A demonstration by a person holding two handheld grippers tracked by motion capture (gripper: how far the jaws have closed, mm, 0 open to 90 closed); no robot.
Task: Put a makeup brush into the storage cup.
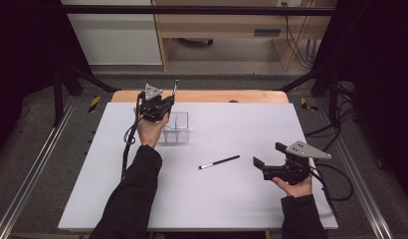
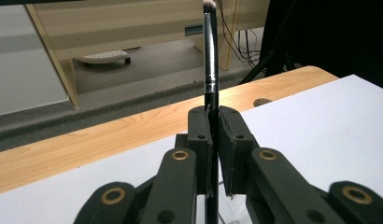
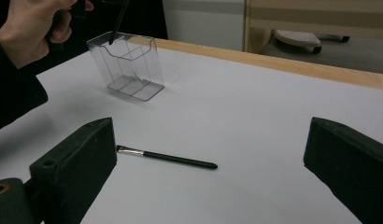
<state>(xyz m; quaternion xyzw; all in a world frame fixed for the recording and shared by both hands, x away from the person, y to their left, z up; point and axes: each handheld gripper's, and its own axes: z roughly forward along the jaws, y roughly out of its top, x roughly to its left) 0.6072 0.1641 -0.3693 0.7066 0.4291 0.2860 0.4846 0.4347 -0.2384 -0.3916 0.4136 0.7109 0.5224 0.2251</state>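
Over the far left part of the white table (image 1: 142, 199), the left gripper (image 1: 157, 105) pinches a makeup brush (image 2: 210, 70) upright, bristles up, jaws pressed together on the black handle just below the silver ferrule. The handle's lower end hangs at the mouth of a clear plastic organizer (image 3: 126, 65) with at least 2 compartments; from the right gripper view the tip looks to be at or just inside the rim of a rear compartment, though which 1 is hard to tell.

The step in hand appears to be standing this brush in the organizer. To do it well, keep the brush vertical and lower it straight down, so the tip clears the divider. Release only once the handle's end touches the bottom, or it may tip out. The organizer is light and unsupported, so any sideways push would likely slide or topple it.

Near the middle of the table, well apart from the organizer, a second brush (image 3: 166, 158) lies flat. The right gripper (image 1: 271, 162) hovers beside it with jaws spread wide, holding nothing.
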